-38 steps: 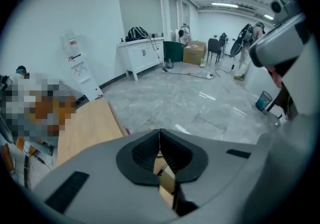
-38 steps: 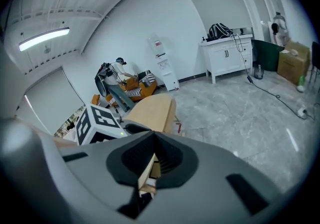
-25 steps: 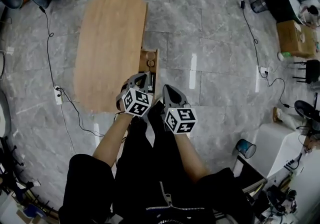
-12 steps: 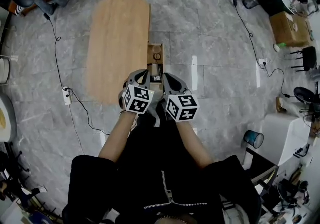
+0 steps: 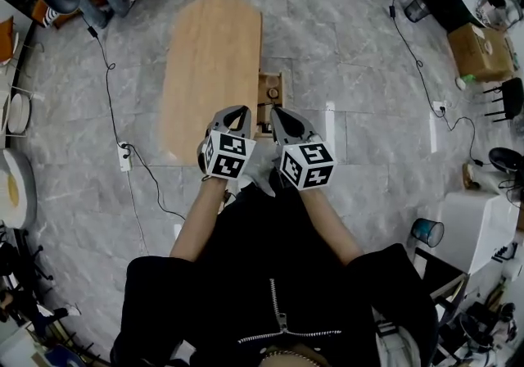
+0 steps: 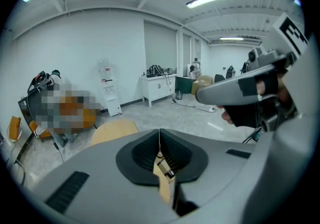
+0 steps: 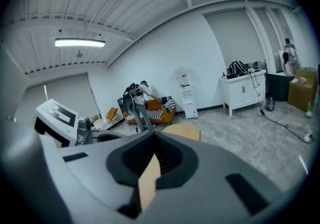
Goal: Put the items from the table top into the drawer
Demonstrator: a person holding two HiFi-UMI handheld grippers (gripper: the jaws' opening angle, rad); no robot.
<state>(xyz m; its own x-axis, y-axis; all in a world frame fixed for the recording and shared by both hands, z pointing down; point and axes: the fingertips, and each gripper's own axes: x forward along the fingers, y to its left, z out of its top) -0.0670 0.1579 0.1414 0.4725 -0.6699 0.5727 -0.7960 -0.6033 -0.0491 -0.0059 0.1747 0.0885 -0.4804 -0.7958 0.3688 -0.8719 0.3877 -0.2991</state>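
Floor of grey marble tile (image 5: 368, 136) fills most of the head view, with an oval wooden table (image 5: 211, 70) standing on it ahead of the person. An open drawer (image 5: 261, 91) juts from the table's long right-hand edge in that view, and a few small items (image 5: 273, 95) lie inside it, too small to name. The left hand-held gripper (image 5: 241, 111) and the right hand-held gripper (image 5: 278, 114) are held side by side in front of the person's black-clad body, close to each other but apart, their tips pointing toward the near end of the drawer and overlapping it in the picture. Each carries its marker cube at the back. In the left gripper view the left hand-held gripper (image 6: 160, 135) has its jaws pressed together along a thin seam with nothing between them; a sliver of the table and drawer shows through the notch below the seam, and the right one passes across the upper right, gripped by a dark-gloved hand (image 6: 250, 113). In the right gripper view the right hand-held gripper (image 7: 152, 138) likewise has its jaws together and empty, with a strip of the wooden table seen through the notch. A power strip (image 5: 124, 157) and its cable lie on the floor left of the table, and a cardboard box (image 5: 483, 50) sits well off to the right.
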